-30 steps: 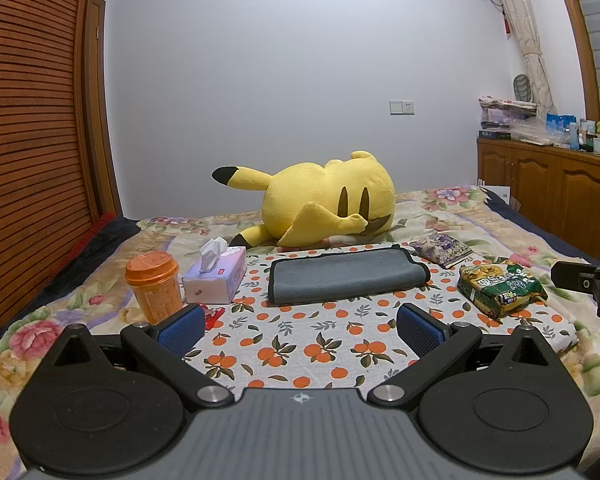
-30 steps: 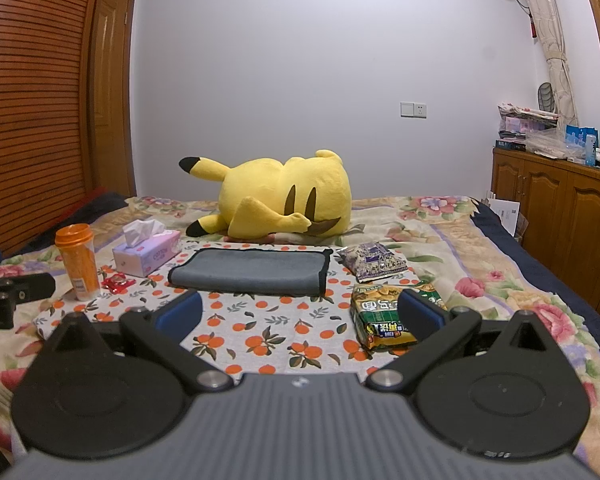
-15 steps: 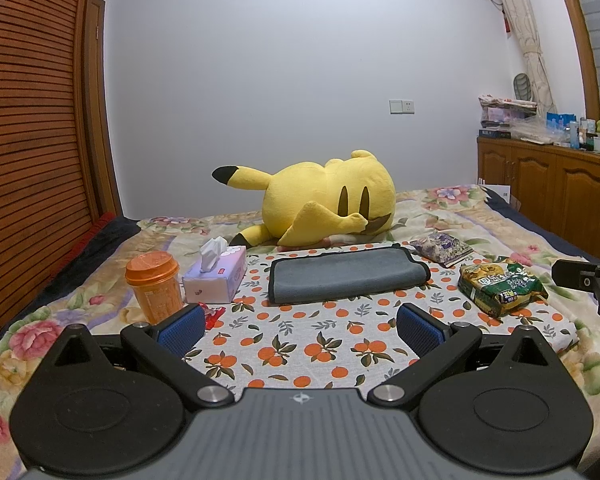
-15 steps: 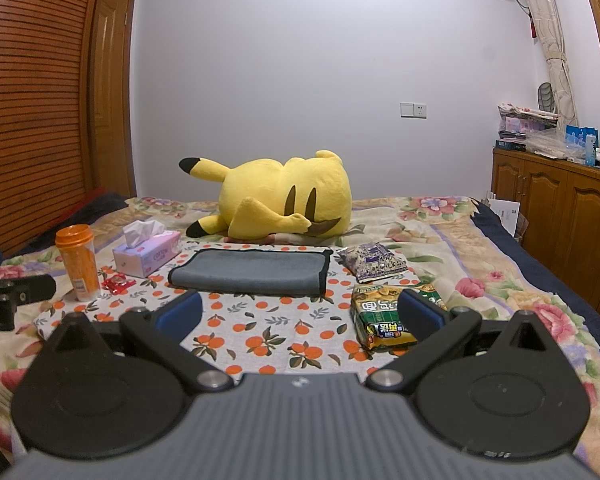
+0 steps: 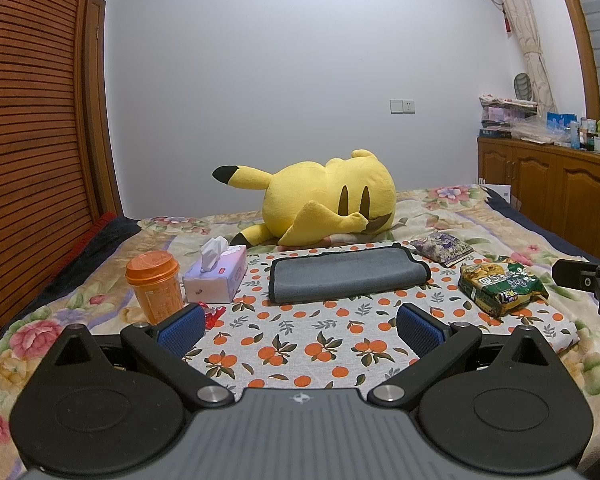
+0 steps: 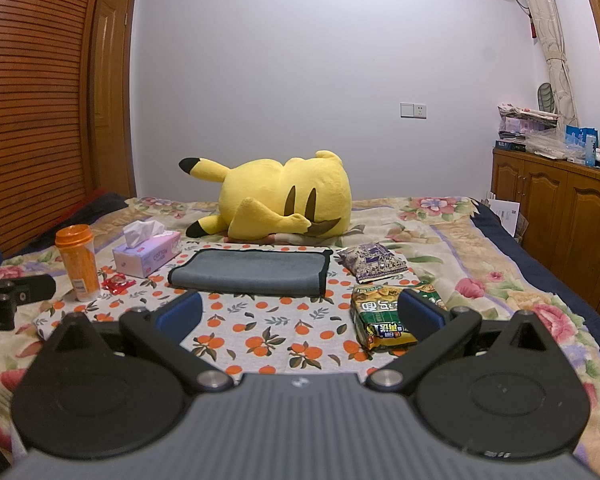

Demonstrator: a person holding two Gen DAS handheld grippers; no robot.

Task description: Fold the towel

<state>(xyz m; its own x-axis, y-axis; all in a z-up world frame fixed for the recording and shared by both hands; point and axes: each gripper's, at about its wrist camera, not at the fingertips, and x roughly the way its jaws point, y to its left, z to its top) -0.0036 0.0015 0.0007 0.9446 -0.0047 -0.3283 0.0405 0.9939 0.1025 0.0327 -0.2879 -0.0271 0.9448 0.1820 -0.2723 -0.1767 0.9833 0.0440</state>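
A grey towel (image 5: 346, 276) with a black edge lies folded flat on an orange-print cloth (image 5: 300, 344) on the bed; it also shows in the right wrist view (image 6: 252, 272). My left gripper (image 5: 300, 326) is open and empty, held back from the towel's near edge. My right gripper (image 6: 300, 314) is open and empty, also short of the towel. Each gripper shows at the edge of the other's view, the right one (image 5: 588, 280) and the left one (image 6: 12, 296).
A yellow plush toy (image 5: 324, 200) lies behind the towel. An orange cup (image 5: 154, 286), tissue box (image 5: 216, 276) and red wrapper (image 5: 214, 314) are left of it. A purple packet (image 5: 442, 246) and green snack bag (image 5: 500, 288) are right. Wooden cabinets (image 5: 552, 188) stand far right.
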